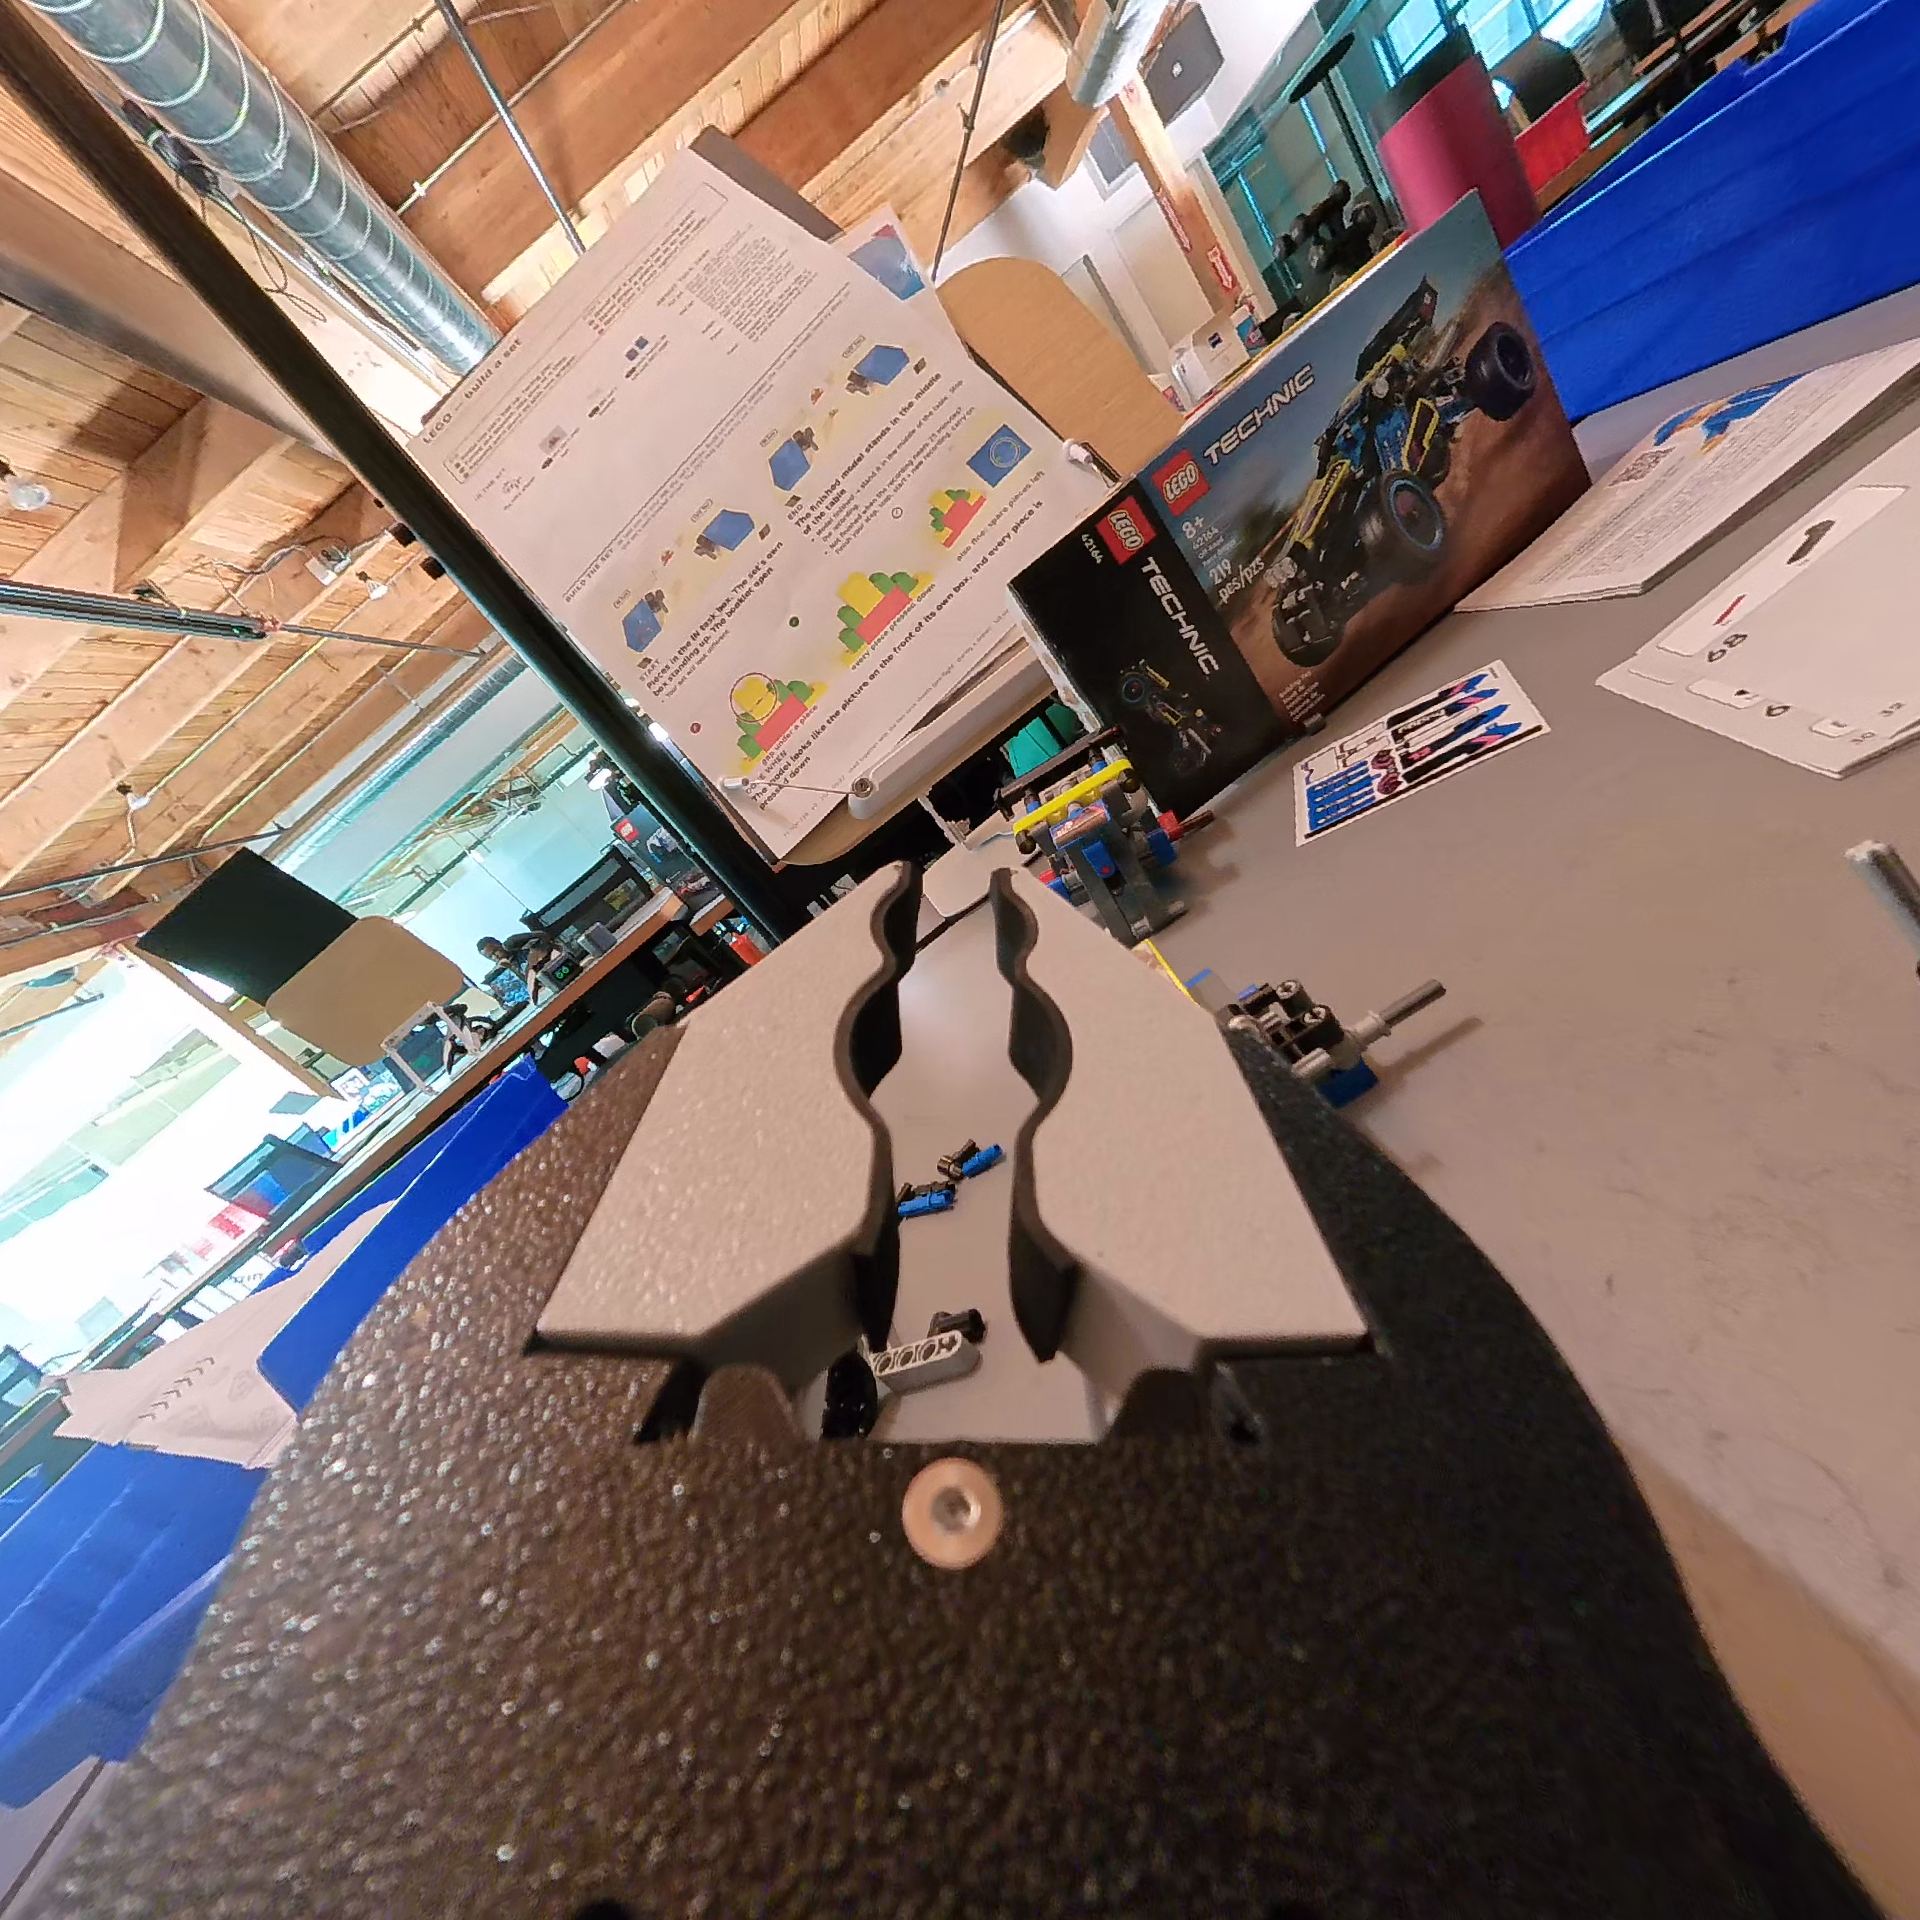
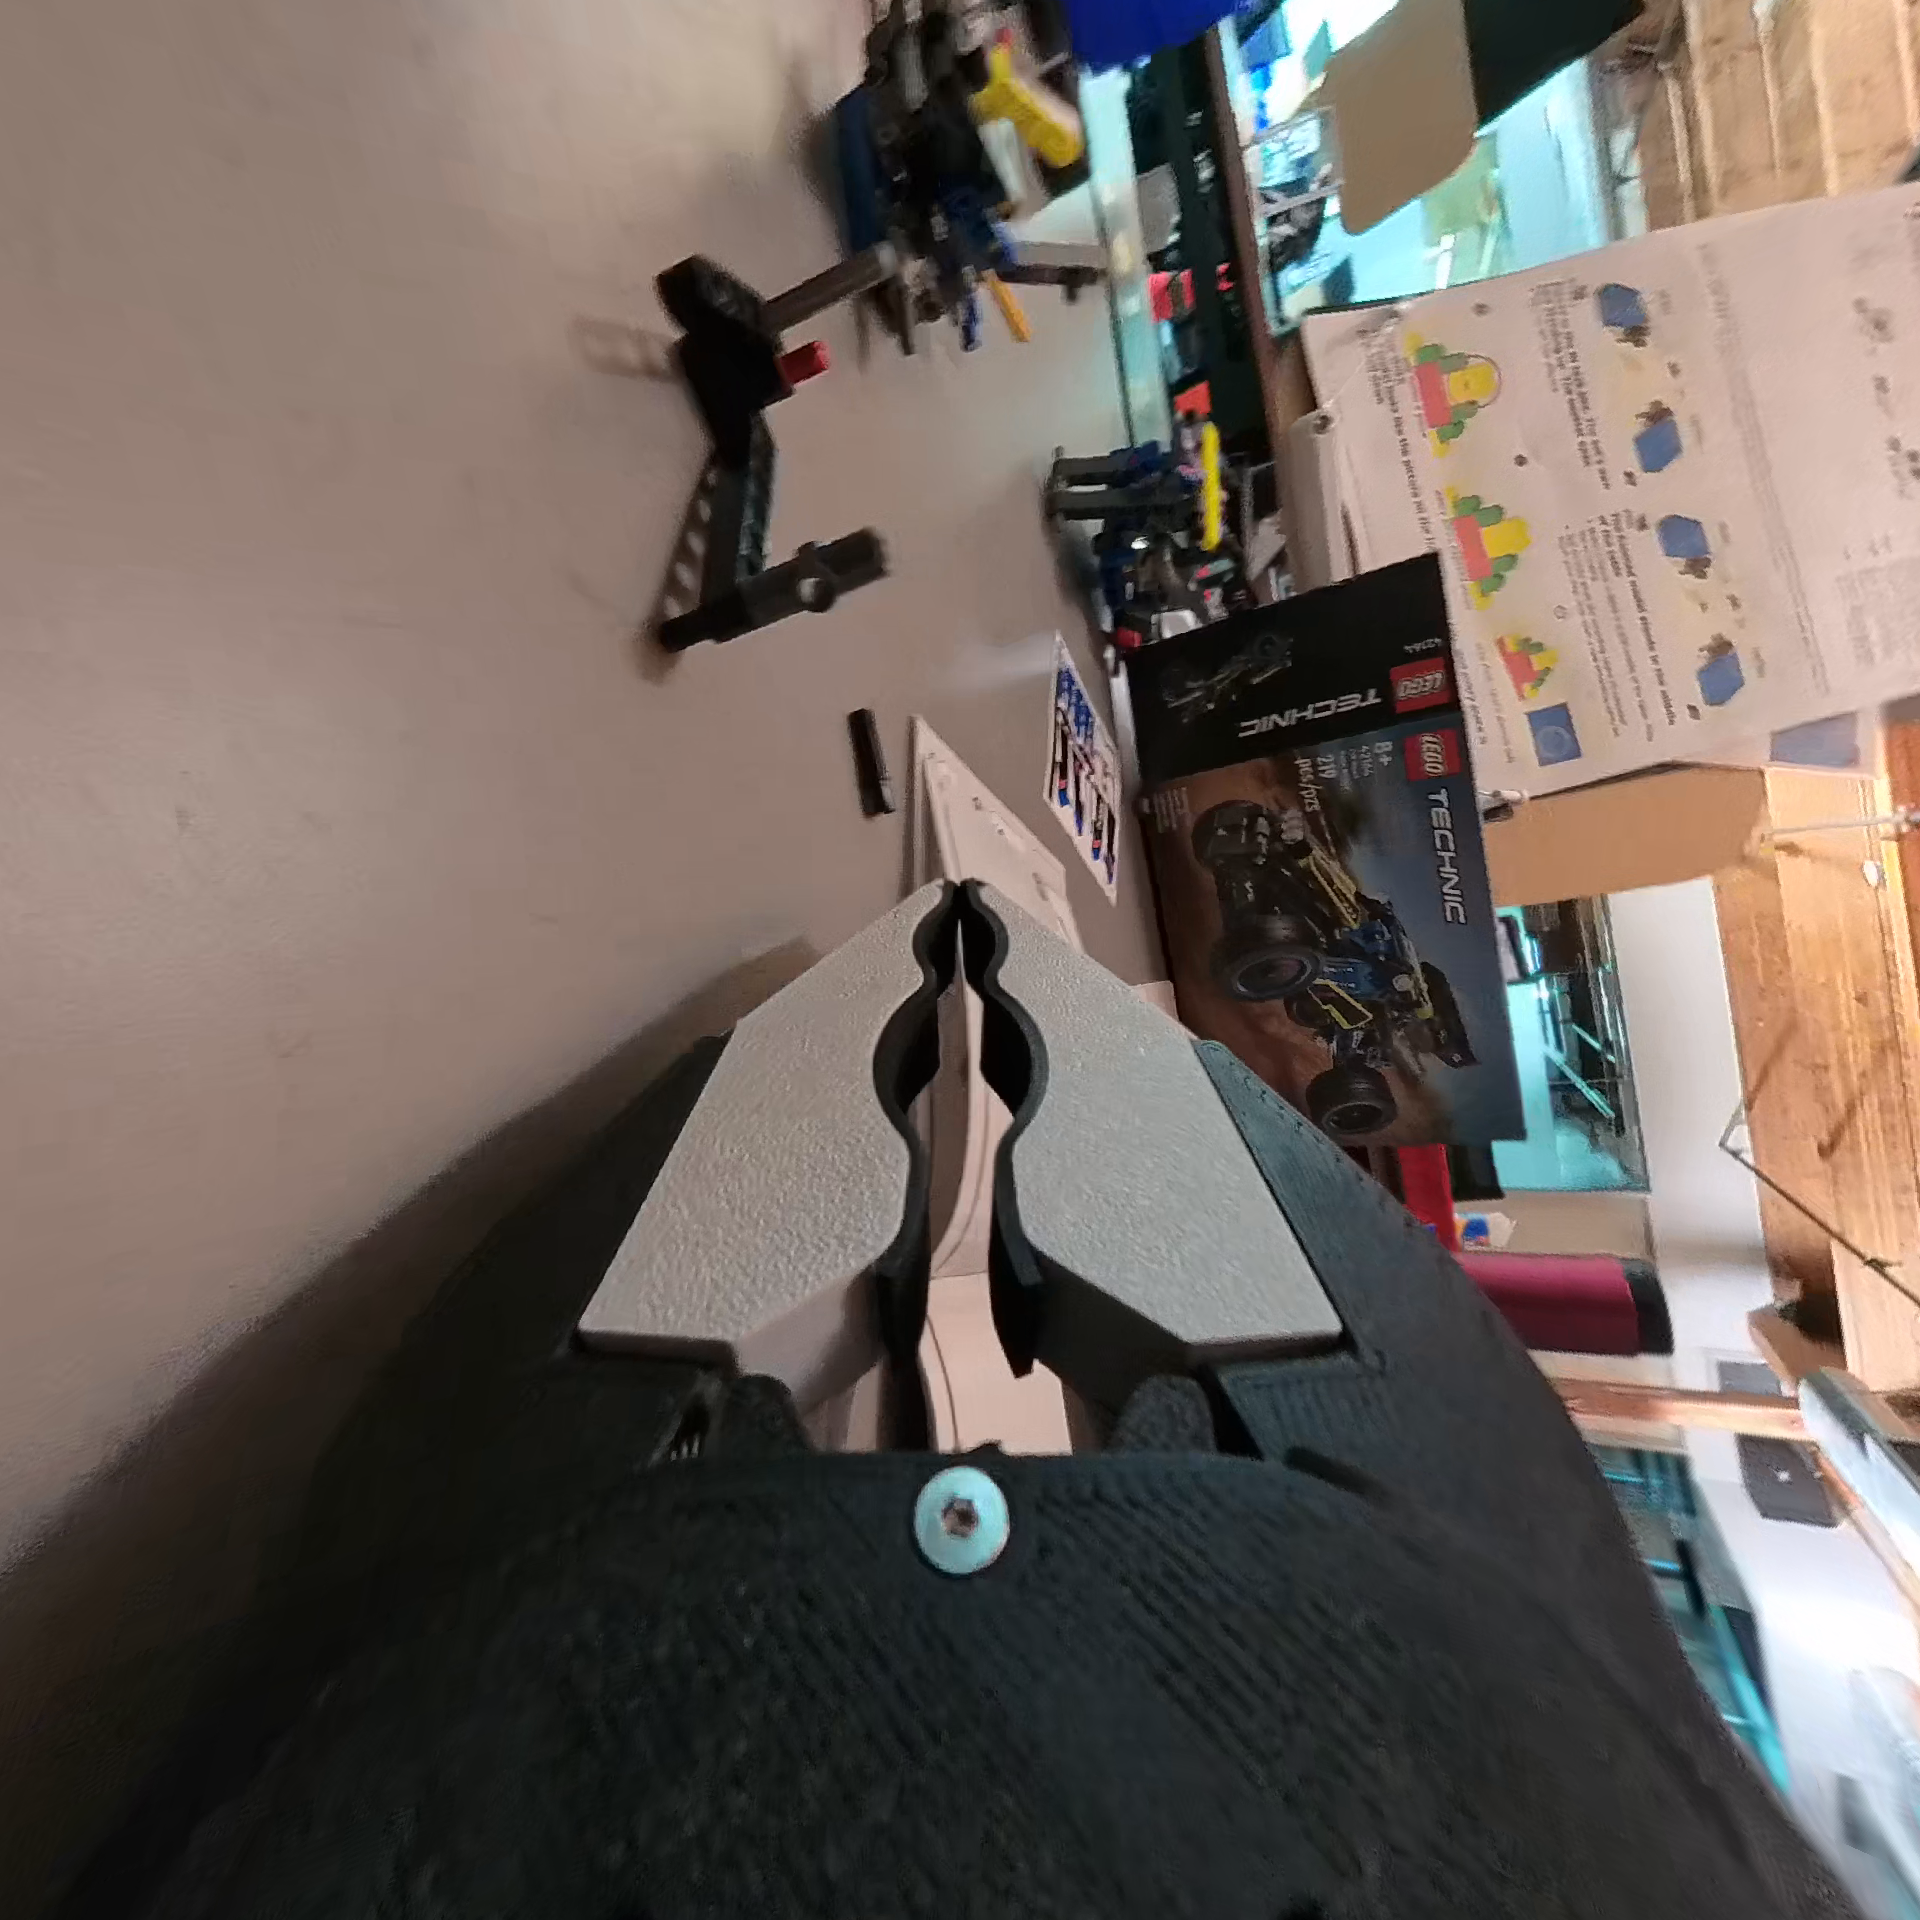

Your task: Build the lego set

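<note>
My left gripper (image 1: 956, 896) is open, with a narrow gap between its tips and nothing in it. It hovers low over the grey table (image 1: 1558, 1195). Small blue and black pins (image 1: 940, 1184) and a grey beam (image 1: 925, 1356) lie below its fingers. A small black and blue axle assembly (image 1: 1309, 1034) sits just to its right, and a partly built model (image 1: 1101, 842) stands ahead. My right gripper (image 2: 958, 891) is rolled on its side and shut, its tips meeting at the edge of a white sheet (image 2: 987, 831). A short black piece (image 2: 871, 764) lies just beyond it.
The toy set's box (image 1: 1351, 520) stands at the back, also in the right wrist view (image 2: 1340, 914). A sticker sheet (image 1: 1413, 743) lies before it. A black frame assembly (image 2: 738, 488) lies farther out. An instruction sheet (image 1: 748, 499) stands on a holder. Blue bins (image 1: 1714, 229) flank the table. The grippers' ends are close to 25 centimetres from one another. The partly built model (image 1: 1101, 842) is about 20 centimetres from my left fingertips and 25 centimetres from my right.
</note>
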`<state>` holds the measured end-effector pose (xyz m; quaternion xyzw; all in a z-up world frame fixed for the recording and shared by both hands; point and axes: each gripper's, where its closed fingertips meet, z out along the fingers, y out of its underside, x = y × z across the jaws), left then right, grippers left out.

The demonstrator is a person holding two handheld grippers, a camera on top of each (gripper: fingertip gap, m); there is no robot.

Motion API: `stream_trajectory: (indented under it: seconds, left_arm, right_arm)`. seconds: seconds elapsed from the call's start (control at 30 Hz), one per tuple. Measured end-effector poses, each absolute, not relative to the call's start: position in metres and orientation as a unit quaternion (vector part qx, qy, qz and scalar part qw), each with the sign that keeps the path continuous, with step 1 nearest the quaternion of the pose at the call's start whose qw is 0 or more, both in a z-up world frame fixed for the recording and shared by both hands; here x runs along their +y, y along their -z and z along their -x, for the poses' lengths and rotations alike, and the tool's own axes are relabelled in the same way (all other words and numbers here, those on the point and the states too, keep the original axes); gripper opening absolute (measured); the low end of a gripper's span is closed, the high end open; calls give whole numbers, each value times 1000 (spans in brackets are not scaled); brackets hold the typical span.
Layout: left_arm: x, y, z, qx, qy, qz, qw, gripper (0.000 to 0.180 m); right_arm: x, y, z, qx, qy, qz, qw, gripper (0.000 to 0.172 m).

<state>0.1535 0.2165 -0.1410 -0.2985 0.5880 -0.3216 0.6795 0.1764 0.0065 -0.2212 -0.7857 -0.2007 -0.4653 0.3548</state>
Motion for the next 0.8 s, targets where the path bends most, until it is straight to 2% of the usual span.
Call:
stream_trajectory:
  seconds: [0.13,0.8]
  left_arm:
    - [215,143,-155,593,315,295,679,11]
    - [212,145,-155,600,317,290,675,11]
  right_arm:
    - [-1,211,-183,-162,458,781,392,0]
    - [3,228,-180,-205,468,792,335,0]
